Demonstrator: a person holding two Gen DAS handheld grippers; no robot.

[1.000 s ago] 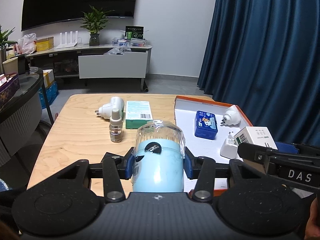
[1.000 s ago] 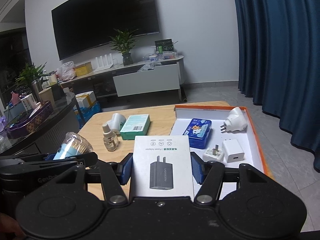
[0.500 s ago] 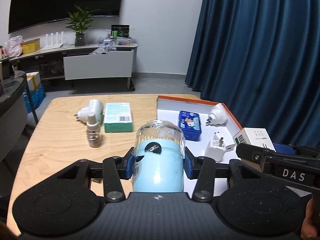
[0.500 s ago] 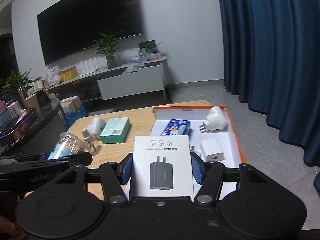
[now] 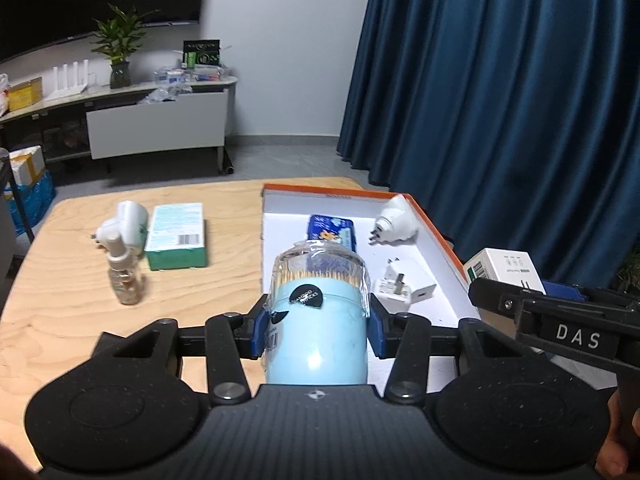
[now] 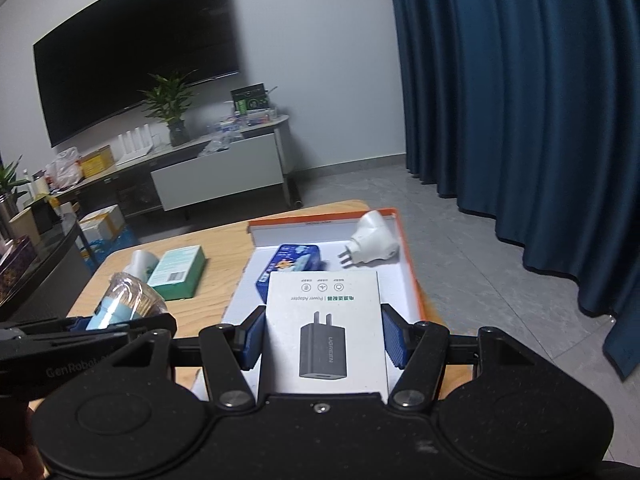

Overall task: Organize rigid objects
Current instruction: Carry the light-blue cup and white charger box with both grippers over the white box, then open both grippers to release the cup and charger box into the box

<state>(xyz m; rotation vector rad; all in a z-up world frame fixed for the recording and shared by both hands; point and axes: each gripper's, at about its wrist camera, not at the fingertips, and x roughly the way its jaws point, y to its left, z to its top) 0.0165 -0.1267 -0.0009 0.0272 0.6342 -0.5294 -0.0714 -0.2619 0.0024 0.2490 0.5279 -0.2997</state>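
Note:
My left gripper [image 5: 318, 330] is shut on a light-blue toothpick jar [image 5: 318, 320] with a clear wrapped top, held over the near left edge of the orange-rimmed white tray [image 5: 436, 236]. My right gripper [image 6: 323, 338] is shut on a white power-adapter box [image 6: 323, 332], held above the tray [image 6: 412, 276]. The tray holds a blue tin [image 5: 331, 229], a white round plug [image 5: 394, 220] and a white charger [image 5: 404, 286]. On the wooden table [image 5: 60, 312] to the left lie a green box [image 5: 178, 236], a small glass bottle [image 5: 124, 276] and a white plug-in device [image 5: 126, 220].
Blue curtains [image 5: 500, 100] hang to the right of the table. A TV cabinet [image 5: 156, 120] with a potted plant [image 5: 118, 52] stands at the far wall. A dark glass table [image 6: 36, 264] with boxes is at the left. A person's fingers [image 5: 618, 452] grip the right handle.
Both grippers have swung rightward with their loads, so the tray now sits under them. The jar has come from over the table to the tray's left edge. Neither grip has altered.

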